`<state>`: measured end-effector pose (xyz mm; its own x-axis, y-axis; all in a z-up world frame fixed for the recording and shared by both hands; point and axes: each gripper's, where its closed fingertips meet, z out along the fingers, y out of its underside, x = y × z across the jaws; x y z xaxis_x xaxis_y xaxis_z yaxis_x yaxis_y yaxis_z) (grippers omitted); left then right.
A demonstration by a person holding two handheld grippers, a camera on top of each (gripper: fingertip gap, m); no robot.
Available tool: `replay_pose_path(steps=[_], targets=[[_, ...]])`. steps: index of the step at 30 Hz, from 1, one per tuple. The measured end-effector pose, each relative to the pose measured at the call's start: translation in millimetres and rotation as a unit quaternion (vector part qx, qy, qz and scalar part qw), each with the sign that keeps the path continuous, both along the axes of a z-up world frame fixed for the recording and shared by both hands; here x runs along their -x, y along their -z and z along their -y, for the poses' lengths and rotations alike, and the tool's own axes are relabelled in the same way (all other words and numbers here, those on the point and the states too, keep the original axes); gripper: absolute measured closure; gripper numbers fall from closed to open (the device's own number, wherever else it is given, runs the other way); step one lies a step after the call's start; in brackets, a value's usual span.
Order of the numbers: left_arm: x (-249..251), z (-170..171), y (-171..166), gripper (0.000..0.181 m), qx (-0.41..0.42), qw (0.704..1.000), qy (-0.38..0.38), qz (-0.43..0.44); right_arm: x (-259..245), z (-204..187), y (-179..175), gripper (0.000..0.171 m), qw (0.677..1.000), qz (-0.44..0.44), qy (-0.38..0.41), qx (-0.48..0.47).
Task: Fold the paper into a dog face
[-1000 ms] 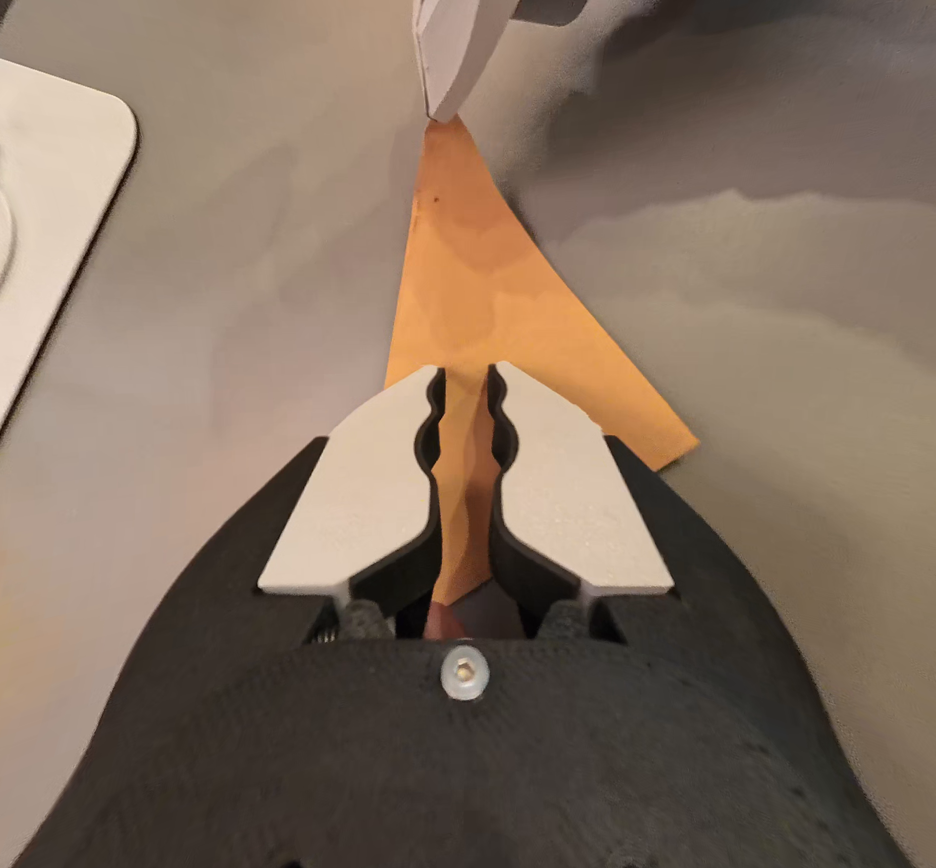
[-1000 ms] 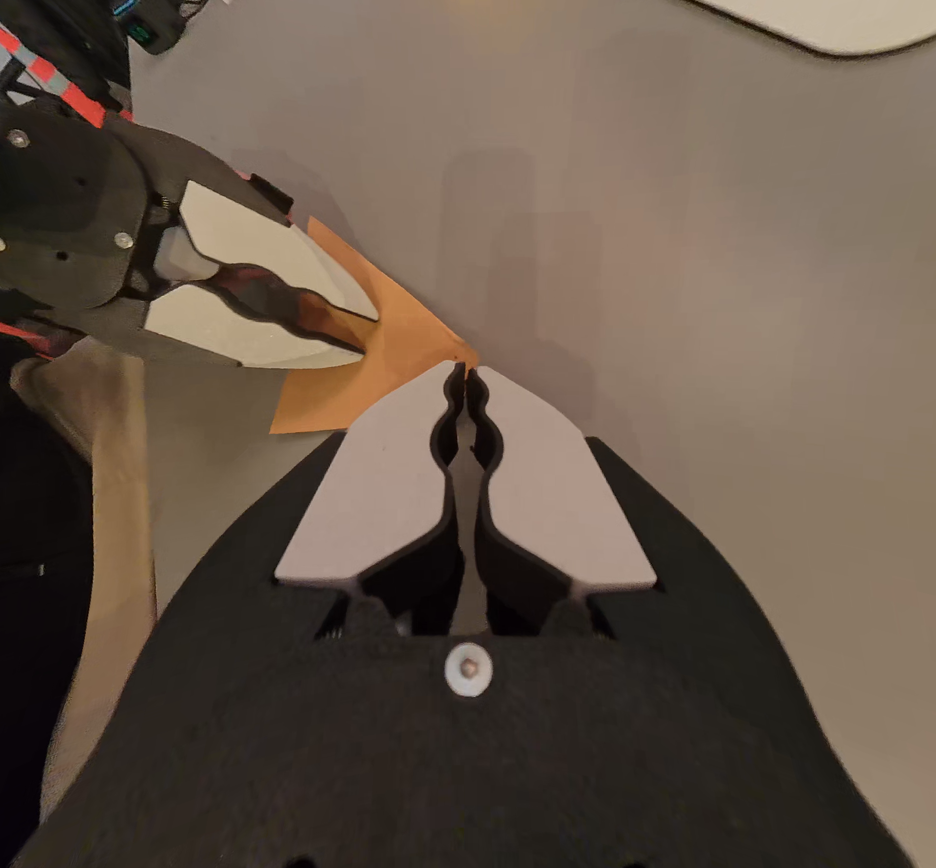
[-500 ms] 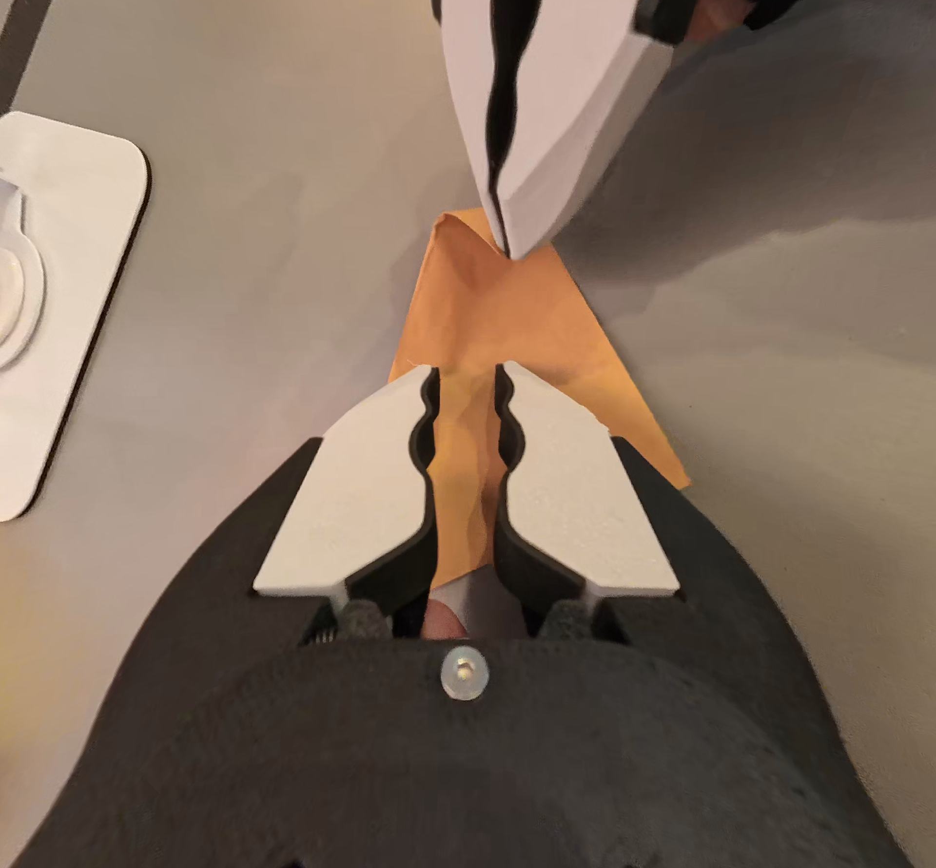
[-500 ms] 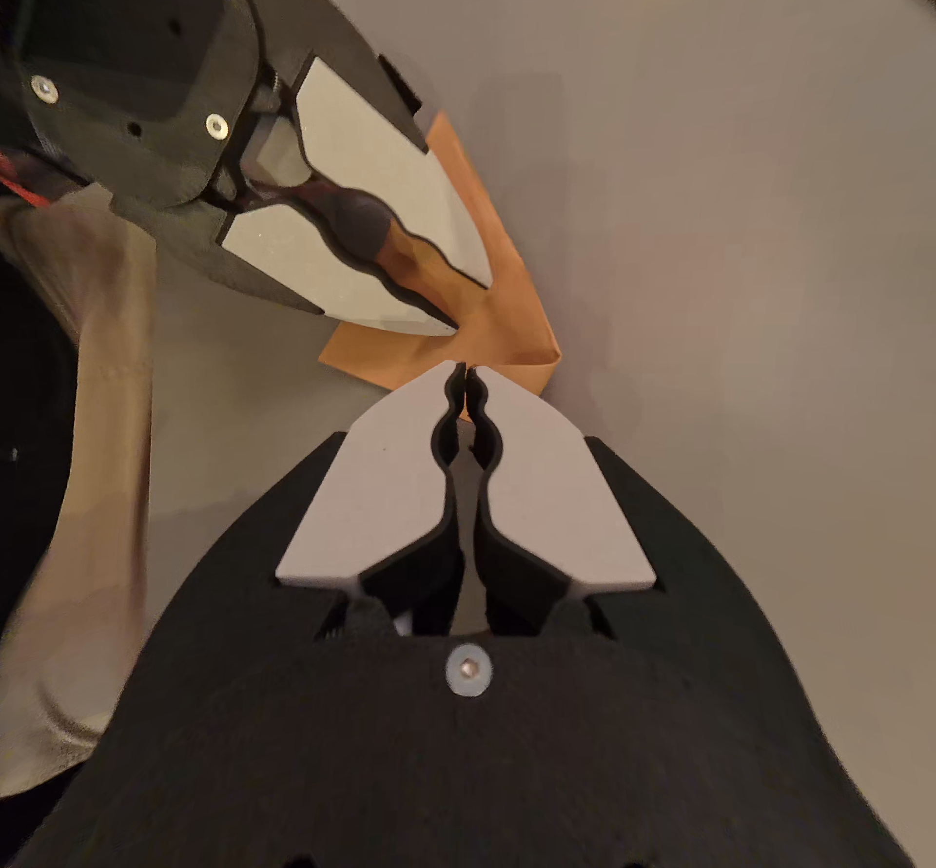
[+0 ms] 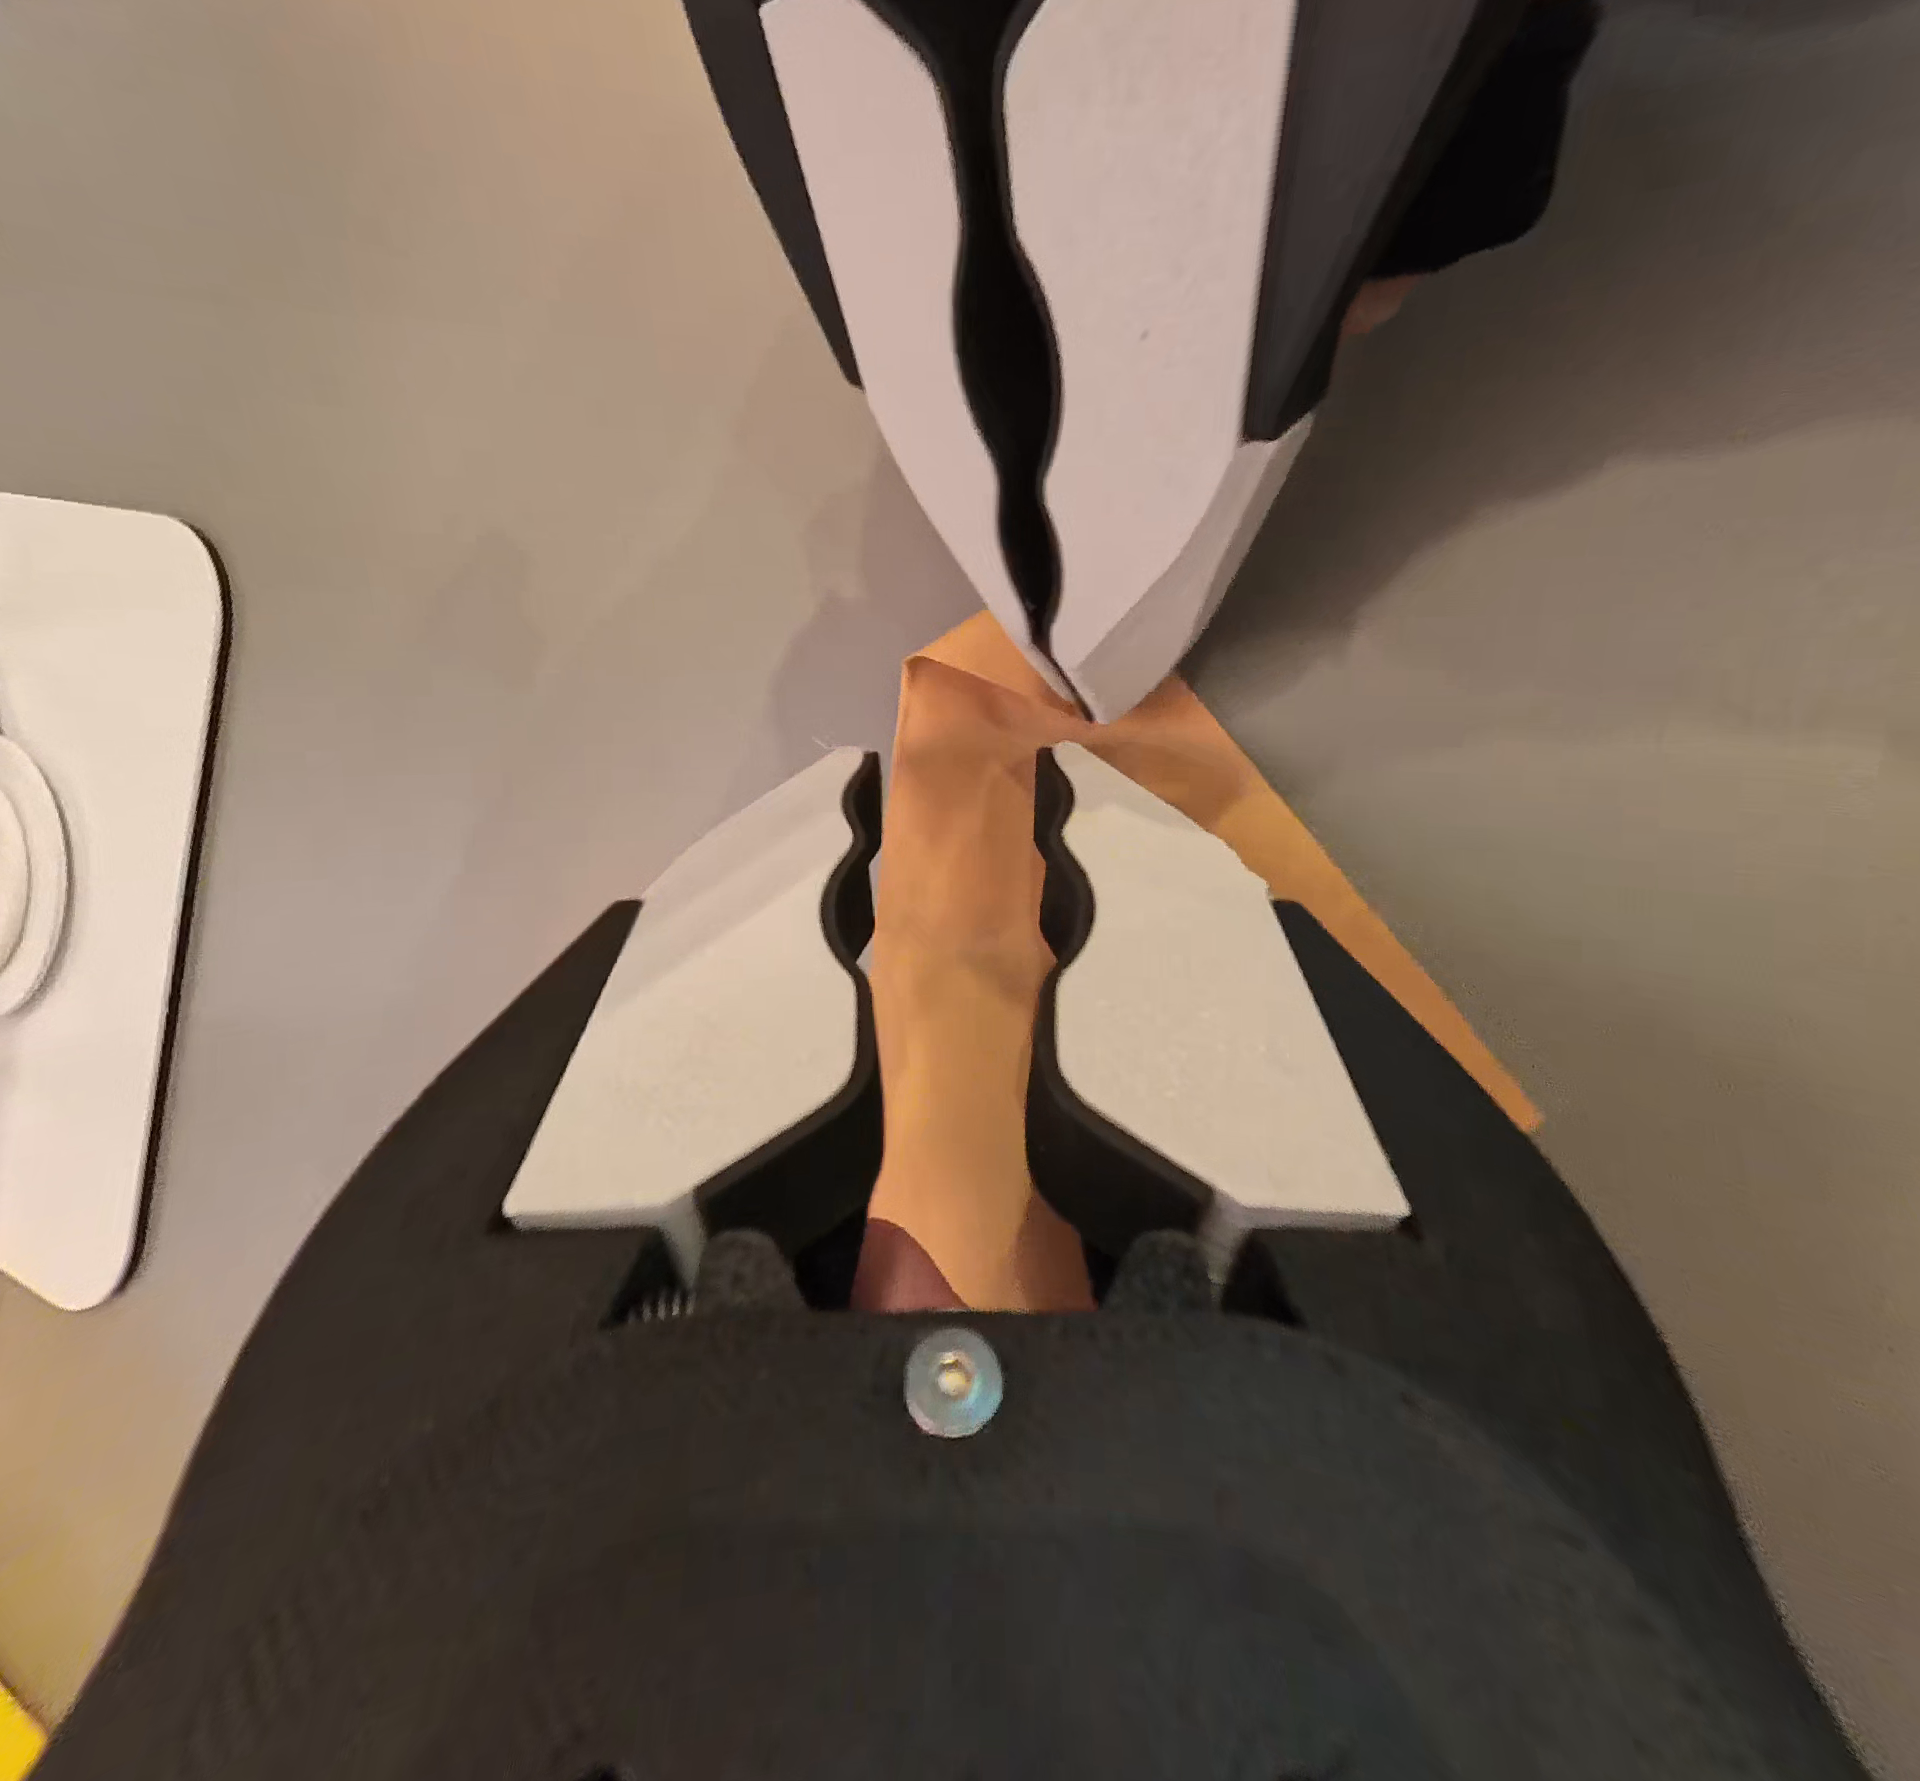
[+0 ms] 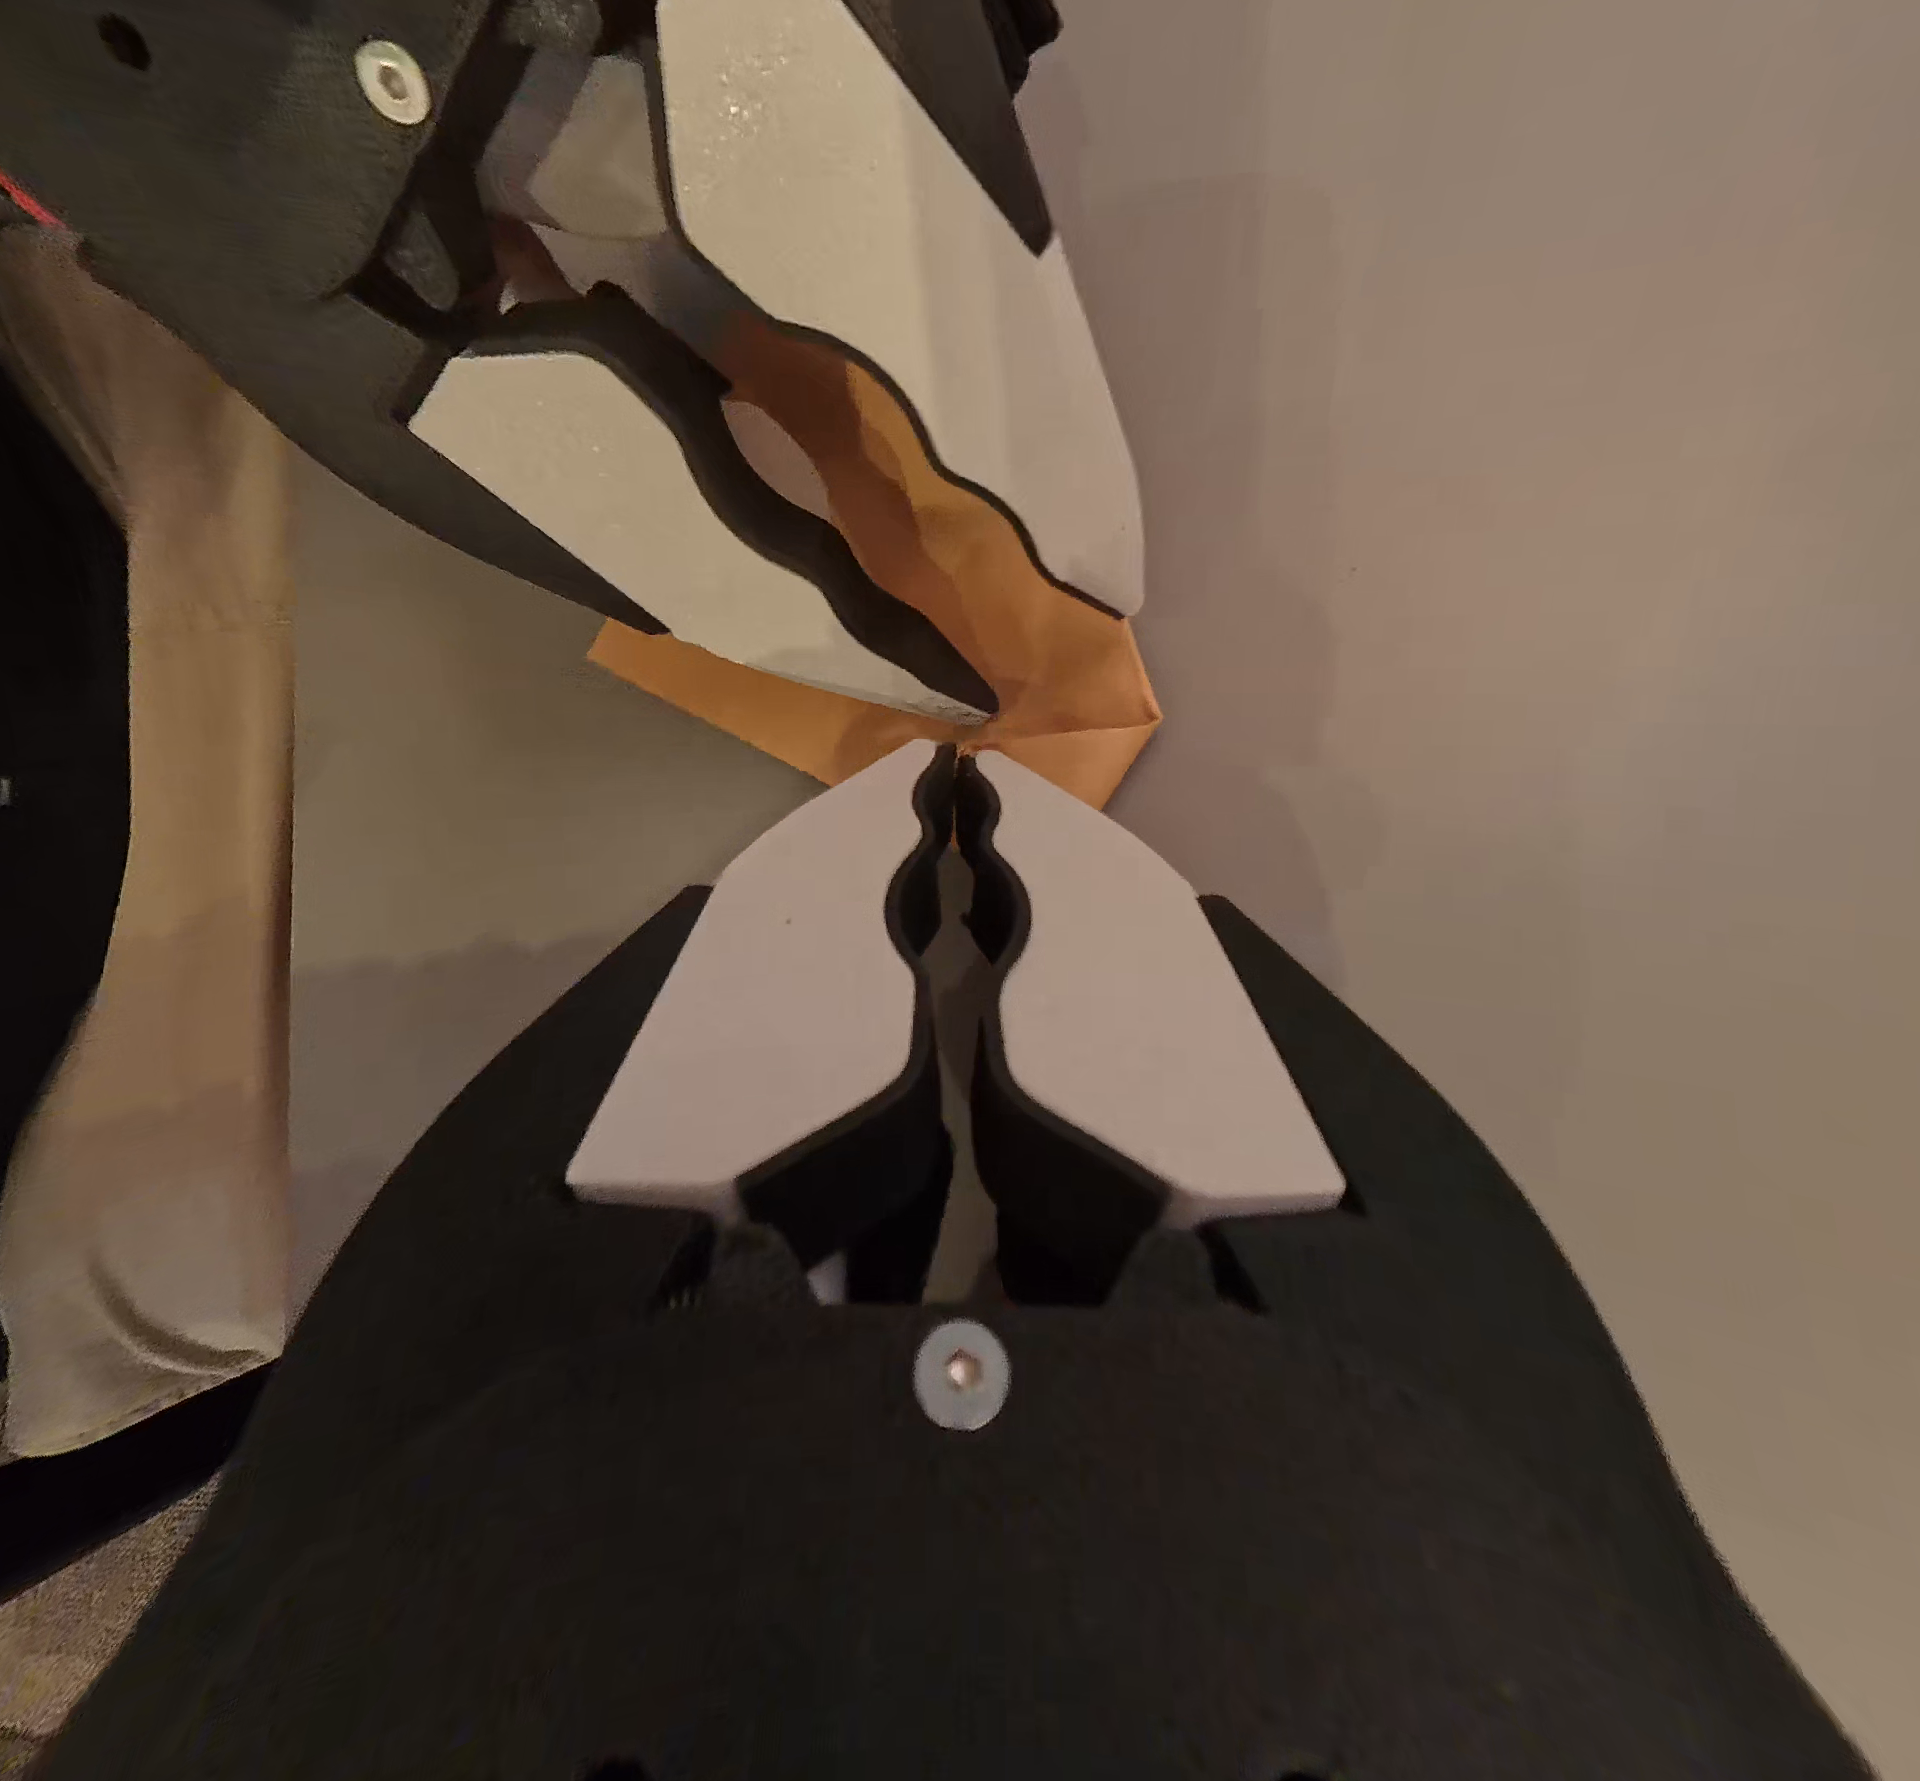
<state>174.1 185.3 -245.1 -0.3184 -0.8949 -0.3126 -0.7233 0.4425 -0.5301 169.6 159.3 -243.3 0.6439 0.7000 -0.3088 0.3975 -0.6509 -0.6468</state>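
Observation:
The orange paper (image 5: pixel 956 900), folded to a triangle, lies on the grey table (image 5: pixel 416 381). My left gripper (image 5: pixel 956 760) rests over it, slightly open, with the paper showing in the gap between its fingers. My right gripper (image 5: pixel 1070 692) comes in from the far side, shut on the paper's far corner, which is bent back over toward my left fingertips. In the right wrist view my right gripper (image 6: pixel 956 760) pinches that corner of the paper (image 6: pixel 1081 692). The left gripper (image 6: pixel 1049 656) sits just beyond it, tips almost touching mine.
A white board with rounded corners (image 5: pixel 104 900) lies on the table at the left. A beige sleeve (image 6: pixel 187 900) shows at the left of the right wrist view. Bare grey table (image 6: pixel 1558 484) extends to the right. Only a small space, under 4 cm, lies between the two pairs of fingers.
My right gripper has pulled the paper's far corner toward my left gripper, folding it back. The two grippers are now nearly tip to tip. The left gripper has stayed on the paper.

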Motion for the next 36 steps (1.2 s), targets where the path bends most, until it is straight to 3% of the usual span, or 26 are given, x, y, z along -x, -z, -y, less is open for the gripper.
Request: replay_pose_path(steps=[11, 24, 36], targets=[[-3.4, -1.3, -0.4, 0.156, 0.006, 0.999, 0.013, 0.036, 11.9, 13.2, 2.2, 0.171, 0.999, 0.005, -0.050, 0.006], [-2.9, 1.3, 0.3, 0.162, 0.011, 0.999, 0.008, 0.039, 14.4, 10.9, 4.2, 0.170, 0.999, 0.000, -0.037, 0.027], [-2.2, 2.5, 1.2, 0.165, 0.029, 0.998, -0.006, 0.048, -1.6, 8.3, -5.5, 0.146, 0.999, -0.034, 0.002, 0.028]])
